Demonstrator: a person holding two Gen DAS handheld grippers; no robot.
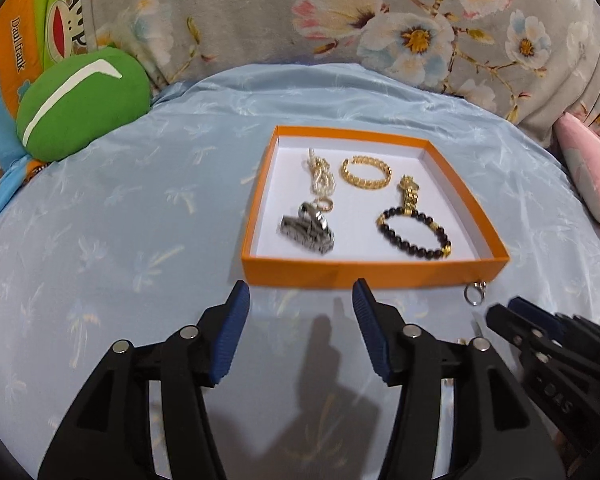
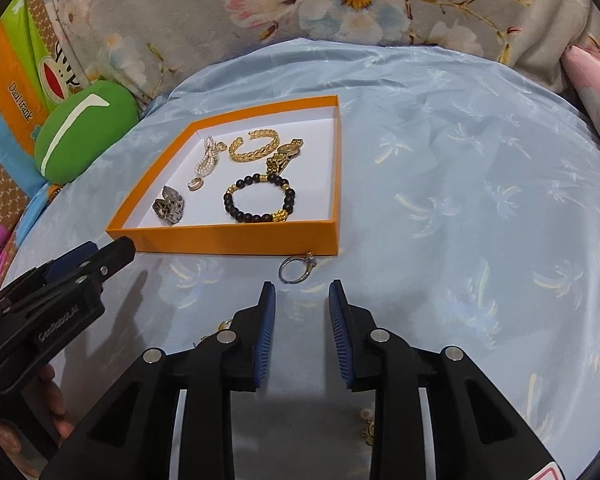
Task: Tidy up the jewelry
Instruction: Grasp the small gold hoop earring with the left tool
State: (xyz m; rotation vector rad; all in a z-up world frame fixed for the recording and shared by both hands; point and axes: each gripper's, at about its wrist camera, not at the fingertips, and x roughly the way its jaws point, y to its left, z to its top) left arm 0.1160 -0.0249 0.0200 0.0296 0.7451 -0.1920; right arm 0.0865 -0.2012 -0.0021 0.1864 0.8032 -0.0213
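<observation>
An orange box (image 1: 376, 274) (image 2: 228, 238) with a white floor lies on the light blue cloth. Inside it are a silver watch (image 1: 308, 230) (image 2: 169, 204), a pearl piece (image 1: 322, 176) (image 2: 208, 160), a small ring (image 1: 324, 205) (image 2: 196, 184), a gold bangle (image 1: 366, 172) (image 2: 254, 146), a gold watch (image 1: 409, 192) (image 2: 286, 154) and a black bead bracelet (image 1: 414, 232) (image 2: 259, 198). A silver ring (image 1: 474, 291) (image 2: 298, 268) lies on the cloth just outside the box's front wall. My left gripper (image 1: 300, 298) is open and empty in front of the box. My right gripper (image 2: 302, 294) is open, empty, just short of the silver ring. A small gold piece (image 2: 368, 428) lies under the right gripper.
A green cushion (image 1: 80, 104) (image 2: 84, 132) sits at the back left beside a colourful printed bag (image 1: 16, 60). A flowered grey cover (image 1: 340, 12) rises behind the cloth. A pink pillow (image 1: 592, 176) lies at the right edge. A hand (image 2: 56, 408) holds the left gripper's handle.
</observation>
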